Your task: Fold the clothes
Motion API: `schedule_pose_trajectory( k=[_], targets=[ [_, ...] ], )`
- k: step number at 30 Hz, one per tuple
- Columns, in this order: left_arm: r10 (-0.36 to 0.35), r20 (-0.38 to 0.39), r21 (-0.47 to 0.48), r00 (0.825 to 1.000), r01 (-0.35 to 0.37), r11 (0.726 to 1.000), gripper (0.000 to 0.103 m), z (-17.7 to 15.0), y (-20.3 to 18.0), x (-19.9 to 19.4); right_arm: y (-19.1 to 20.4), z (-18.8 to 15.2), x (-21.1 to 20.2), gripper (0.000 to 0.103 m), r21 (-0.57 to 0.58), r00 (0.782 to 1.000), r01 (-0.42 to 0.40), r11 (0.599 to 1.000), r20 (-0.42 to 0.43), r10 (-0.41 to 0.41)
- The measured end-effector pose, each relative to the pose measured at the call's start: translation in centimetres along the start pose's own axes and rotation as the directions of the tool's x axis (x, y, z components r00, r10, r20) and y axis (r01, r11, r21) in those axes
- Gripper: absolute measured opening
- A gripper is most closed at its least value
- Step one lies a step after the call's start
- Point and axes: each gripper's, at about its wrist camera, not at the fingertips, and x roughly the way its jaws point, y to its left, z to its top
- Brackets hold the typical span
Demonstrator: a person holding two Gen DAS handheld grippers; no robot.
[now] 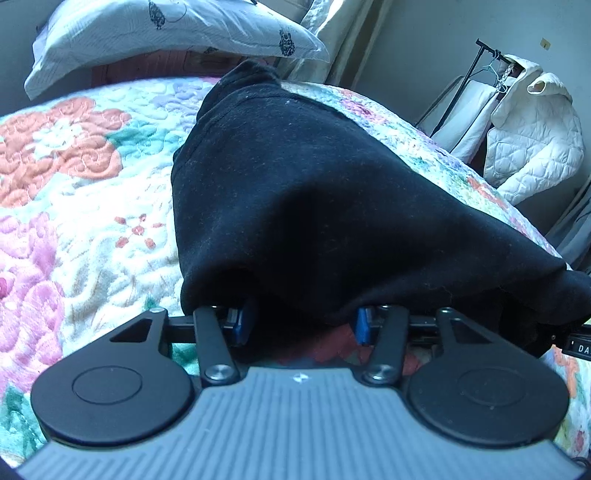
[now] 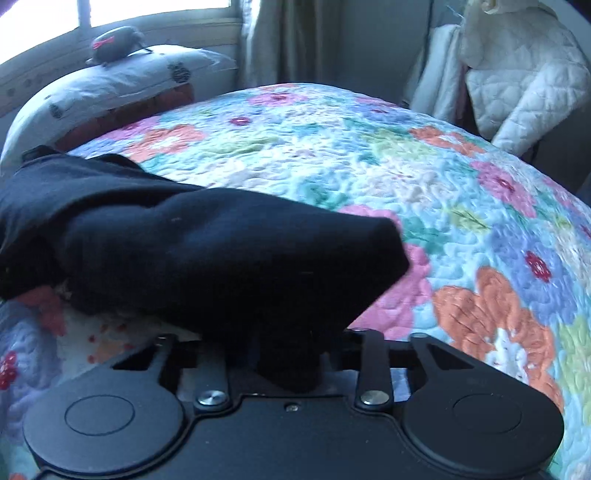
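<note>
A black garment lies on the flowered quilt and rises like a tent toward my left gripper. Its near hem drapes over both fingers. Only the blue pads show at their bases, standing apart, and the fingertips are hidden under the cloth. In the right wrist view the same black garment is bunched over my right gripper. A thick wad of it is squeezed between the jaws and bulges back toward the camera, so this gripper is shut on it. Its fingertips are covered too.
A white printed pillow lies at the head of the bed, with a dark soft toy on it under the window. A white quilted jacket hangs on a rack beside the bed. Open quilt stretches to the right of the garment.
</note>
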Motion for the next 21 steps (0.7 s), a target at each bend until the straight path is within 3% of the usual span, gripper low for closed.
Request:
schedule_pose_trajectory(
  k=[4, 6, 9, 10, 13, 14, 17, 19, 21],
  targets=[
    [0.009, 0.019, 0.002, 1.000, -0.009, 1.000, 0.028, 0.3, -0.1, -0.5, 1.1, 0.6, -1.9, 0.022, -0.018, 0.999, -0.029, 0.999, 0.045, 0.029],
    [0.017, 0.069, -0.012, 0.997, -0.016, 1.000, 0.023, 0.4, 0.2, -1.0, 1.5, 1.6, -3.9, 0.021, -0.078, 0.990, 0.056, 0.995, 0.131, -0.046],
    [-0.001, 0.090, -0.044, 0.996, 0.005, 0.999, 0.022, 0.8, 0.9, -1.6, 0.8, 4.5, -7.3, 0.017, -0.128, 0.952, 0.175, 0.976, 0.277, -0.134],
    [-0.010, 0.086, -0.057, 0.996, 0.015, 0.998, 0.022, 1.0, 1.1, -1.8, 0.5, 5.5, -8.3, 0.001, -0.131, 0.935, 0.211, 0.969, 0.315, -0.161],
    [0.002, 0.111, -0.035, 0.994, 0.002, 0.999, 0.020, 2.1, 0.2, -3.1, -1.2, 7.8, -11.4, 0.000, -0.092, 0.868, 0.321, 0.942, 0.426, -0.254],
    [-0.012, 0.111, -0.010, 0.994, 0.014, 1.000, 0.020, 2.4, -0.2, -3.3, -2.3, 8.3, -12.0, 0.000, -0.062, 0.878, 0.291, 0.955, 0.415, -0.240],
    [-0.009, 0.074, 0.015, 0.997, 0.008, 1.000, 0.022, 2.6, -1.0, -2.6, -4.9, 7.8, -11.6, 0.004, 0.025, 0.942, 0.098, 0.995, 0.320, -0.101],
    [0.013, 0.041, 0.014, 0.999, -0.013, 1.000, 0.024, 2.2, -1.1, -1.6, -4.5, 6.0, -9.7, 0.006, 0.029, 0.970, 0.040, 0.999, 0.240, -0.046],
    [0.031, 0.001, 0.011, 1.000, -0.031, 0.999, 0.029, 1.8, -1.1, -0.6, -3.1, 3.9, -7.5, 0.016, 0.012, 0.986, -0.001, 1.000, 0.164, -0.001]
  ],
)
